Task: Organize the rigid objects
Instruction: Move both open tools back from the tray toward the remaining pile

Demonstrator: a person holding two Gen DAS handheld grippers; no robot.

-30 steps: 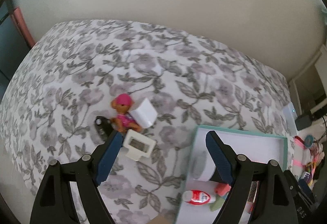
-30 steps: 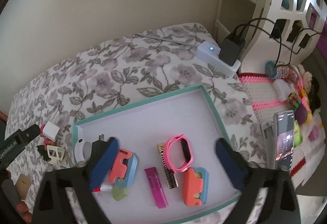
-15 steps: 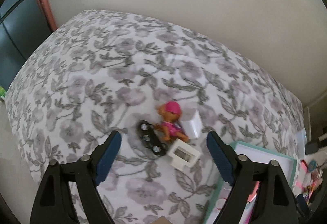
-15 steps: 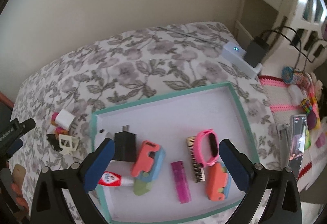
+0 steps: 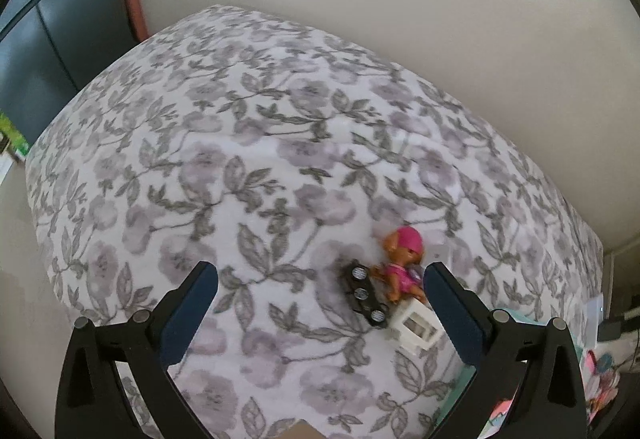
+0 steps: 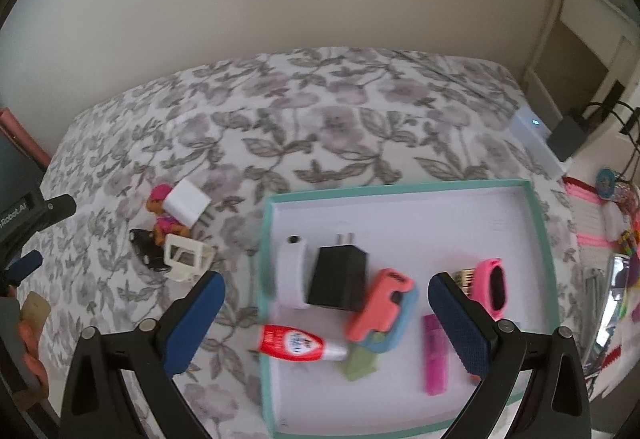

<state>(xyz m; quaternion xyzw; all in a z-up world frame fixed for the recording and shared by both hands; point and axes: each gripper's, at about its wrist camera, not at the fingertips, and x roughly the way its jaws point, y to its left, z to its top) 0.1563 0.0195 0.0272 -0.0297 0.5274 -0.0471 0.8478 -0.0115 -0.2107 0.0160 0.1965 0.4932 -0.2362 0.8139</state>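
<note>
A teal-rimmed white tray [image 6: 536, 223] lies on the floral bedspread and holds a black charger [image 6: 338, 281], a white band, a red-capped glue bottle [image 6: 296, 343], coral-and-blue toys, a pink watch [image 6: 493, 289] and a purple stick. Left of it lie a toy dog with a pink cap [image 6: 162, 213] [image 5: 402, 261], a white cube [image 6: 187, 203], a black wheeled piece [image 5: 365, 294] and a cream window frame [image 5: 416, 327]. My right gripper [image 6: 325, 321] is open above the tray's near left part. My left gripper [image 5: 320, 313] is open, with the loose toys by its right finger.
A white power strip [image 6: 534, 141] with a black plug sits at the bed's far right corner. Pink crochet and trinkets lie right of the tray. A wall runs behind the bed. A dark cabinet stands at the left.
Both grippers swung left, staying open. The loose toys shifted toward the left gripper's right finger. The right view now shows the tray's left half and the toys beside it.
</note>
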